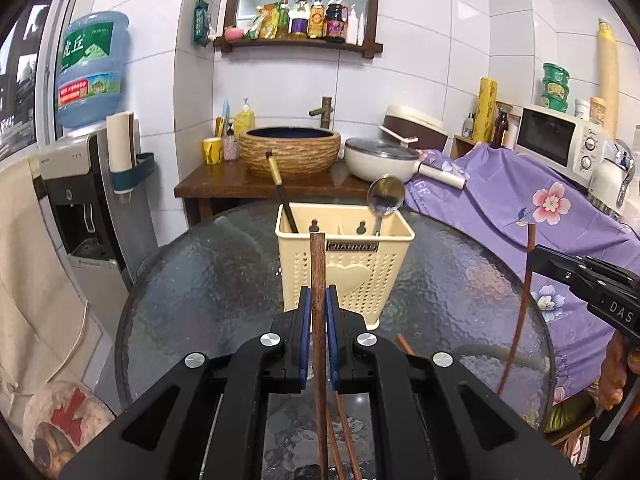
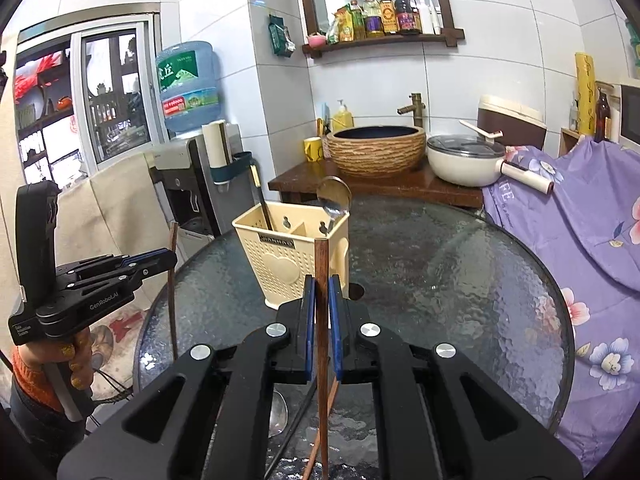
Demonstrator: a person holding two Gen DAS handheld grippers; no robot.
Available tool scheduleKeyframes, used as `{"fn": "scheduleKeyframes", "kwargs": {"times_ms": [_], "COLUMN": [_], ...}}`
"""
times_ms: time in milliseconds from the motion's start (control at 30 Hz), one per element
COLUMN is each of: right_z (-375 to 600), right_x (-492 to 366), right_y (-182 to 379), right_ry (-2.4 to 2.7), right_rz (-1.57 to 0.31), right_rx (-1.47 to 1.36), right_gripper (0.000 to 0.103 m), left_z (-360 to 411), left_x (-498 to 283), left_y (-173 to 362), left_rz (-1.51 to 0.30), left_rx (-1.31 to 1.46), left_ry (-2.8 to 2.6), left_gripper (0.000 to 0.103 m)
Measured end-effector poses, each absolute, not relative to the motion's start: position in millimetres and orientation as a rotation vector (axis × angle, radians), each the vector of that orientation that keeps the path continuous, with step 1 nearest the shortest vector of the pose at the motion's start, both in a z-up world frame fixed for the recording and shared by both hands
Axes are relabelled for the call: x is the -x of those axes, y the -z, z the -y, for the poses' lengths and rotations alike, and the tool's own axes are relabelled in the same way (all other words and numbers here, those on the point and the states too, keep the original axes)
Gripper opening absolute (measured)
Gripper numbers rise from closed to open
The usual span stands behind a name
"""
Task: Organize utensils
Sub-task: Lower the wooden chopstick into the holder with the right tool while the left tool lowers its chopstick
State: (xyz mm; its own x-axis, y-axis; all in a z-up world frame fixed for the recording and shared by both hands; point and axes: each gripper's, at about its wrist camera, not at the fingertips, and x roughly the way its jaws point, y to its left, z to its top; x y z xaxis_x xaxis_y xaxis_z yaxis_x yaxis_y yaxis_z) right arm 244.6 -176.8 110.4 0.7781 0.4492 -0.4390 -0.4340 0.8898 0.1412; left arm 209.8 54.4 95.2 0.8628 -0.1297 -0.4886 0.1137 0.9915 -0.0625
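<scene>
A cream utensil holder (image 1: 345,258) (image 2: 291,252) stands on the round glass table (image 1: 208,280) (image 2: 460,280). It holds a metal spoon (image 1: 385,196) (image 2: 334,200) and a black-and-gold handled utensil (image 1: 280,188) (image 2: 259,196). My left gripper (image 1: 319,300) is shut on a brown wooden chopstick (image 1: 319,280), held upright in front of the holder; it also shows in the right wrist view (image 2: 173,280). My right gripper (image 2: 321,292) is shut on another chopstick (image 2: 321,280), seen in the left wrist view (image 1: 524,300). More chopsticks (image 1: 344,432) and a spoon (image 2: 278,412) lie below the grippers.
Behind the table is a wooden counter (image 1: 224,184) with a woven basin (image 1: 290,152) and a white pot (image 1: 380,158). A purple flowered cloth (image 1: 520,208) covers the right side, with a microwave (image 1: 560,140). A water dispenser (image 1: 80,184) stands left.
</scene>
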Motion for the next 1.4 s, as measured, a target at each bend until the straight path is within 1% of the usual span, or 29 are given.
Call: {"fn": "scheduleKeyframes", "kwargs": {"times_ms": [300,667,867,1133,1267,1400], "right_z": [170.8,150.9,141.1,120.2,107.7,99.6], "right_x": [-240.3,-257.4,-270.7,-297.8,-313.1,-328.8], "right_y": [-137.9,-175.1,-214.8,-282.0,-291.6,-278.5], "right_ry": [-0.501,-0.558,-0.607,-0.583,-0.555,-0.529], "right_rz": [-0.432,-0.395,-0.352,-0.241,-0.213,-0.231], "right_rx": [-0.001,0.03,0.008,0.0,0.01,0.011], "right_gripper": [0.007,0.007,0.007,0.007,0.007,0.007], "left_z": [-47.0,-46.9,-49.1,-56.2,-56.5,-51.2], "left_x": [-206.2,-221.3,-235.2,-261.5,-277.4,-293.0], "left_y": [-118.7,-151.5,-191.4,-252.0,-261.9,-252.5], "left_rz": [-0.469,-0.427,-0.385,-0.291,-0.28,-0.275], "left_rx": [0.003,-0.013,0.001,0.034,0.053,0.046], "left_ry": [0.158,0.162,0.181,0.128,0.108,0.069], "left_gripper": [0.007,0.007,0.007,0.007,0.007,0.007]}}
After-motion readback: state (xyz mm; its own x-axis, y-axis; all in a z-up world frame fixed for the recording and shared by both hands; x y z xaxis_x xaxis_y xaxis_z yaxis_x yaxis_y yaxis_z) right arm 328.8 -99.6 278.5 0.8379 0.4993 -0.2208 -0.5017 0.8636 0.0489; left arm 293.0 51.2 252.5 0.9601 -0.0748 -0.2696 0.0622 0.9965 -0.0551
